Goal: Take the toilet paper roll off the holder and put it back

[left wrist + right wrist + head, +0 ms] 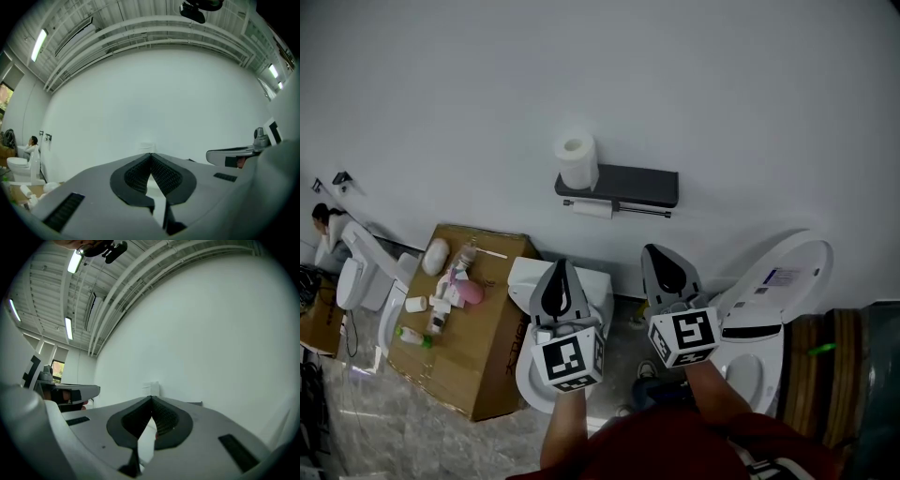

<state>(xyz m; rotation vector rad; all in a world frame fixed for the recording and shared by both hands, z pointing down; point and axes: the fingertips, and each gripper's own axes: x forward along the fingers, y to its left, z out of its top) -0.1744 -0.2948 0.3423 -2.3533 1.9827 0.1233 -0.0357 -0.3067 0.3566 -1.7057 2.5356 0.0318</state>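
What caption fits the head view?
Both shut, the left gripper and right gripper face a wall holder with a toilet paper roll on top.

Both arms reach out ahead of the body, with the 2 grippers side by side, near level and clearly apart from each other. The left gripper has its jaws together, tips meeting, with nothing between them. The right gripper is the same: jaws closed tip to tip, empty. The left marker cube and right marker cube sit at the rear of each gripper. The left forearm and right forearm are bare, running back to a dark red sleeve.
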